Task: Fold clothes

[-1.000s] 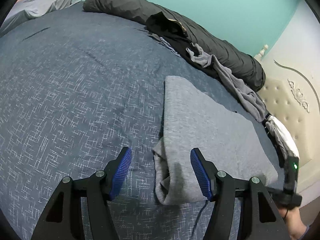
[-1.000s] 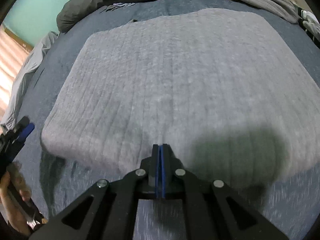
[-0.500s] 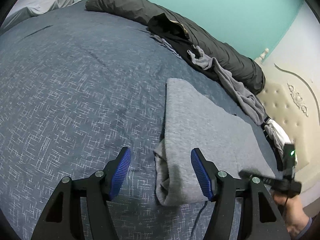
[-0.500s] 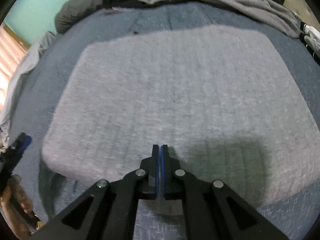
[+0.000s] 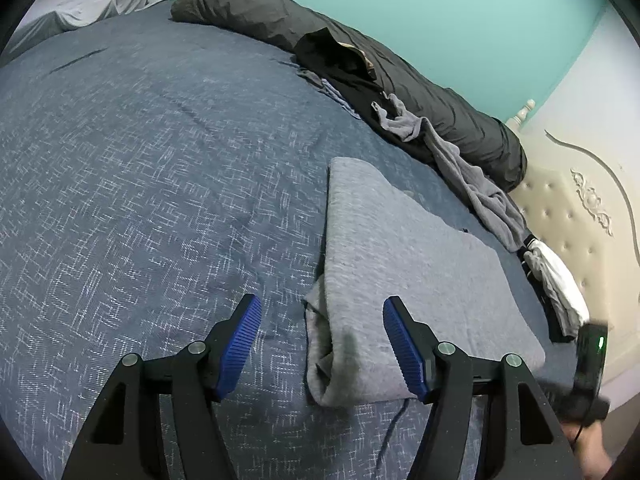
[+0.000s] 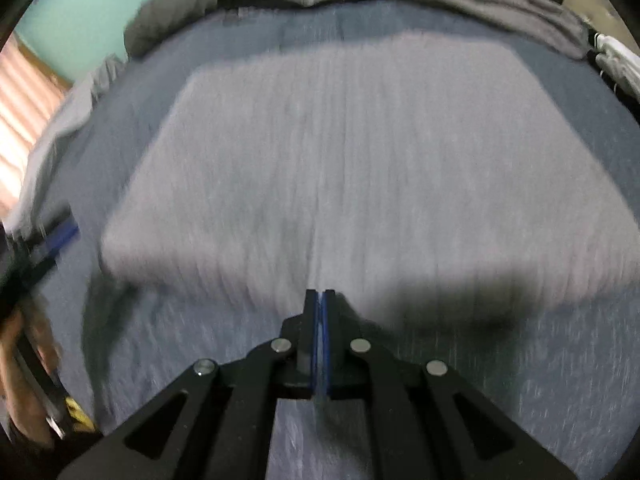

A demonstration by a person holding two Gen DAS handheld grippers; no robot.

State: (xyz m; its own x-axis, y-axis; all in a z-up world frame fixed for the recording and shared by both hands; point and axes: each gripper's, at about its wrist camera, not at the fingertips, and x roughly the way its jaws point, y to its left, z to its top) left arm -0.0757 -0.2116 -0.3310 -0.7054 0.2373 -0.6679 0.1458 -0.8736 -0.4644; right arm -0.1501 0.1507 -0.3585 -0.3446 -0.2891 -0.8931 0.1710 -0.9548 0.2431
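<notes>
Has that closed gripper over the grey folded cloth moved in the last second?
Yes. The right gripper has pulled back from the grey folded cloth: its near edge sat at the fingertips before, and now more blue bedspread shows.

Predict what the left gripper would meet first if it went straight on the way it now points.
Probably the bunched near edge of the folded grey garment, which lies between the open fingers of the left gripper; depth is unclear.
</notes>
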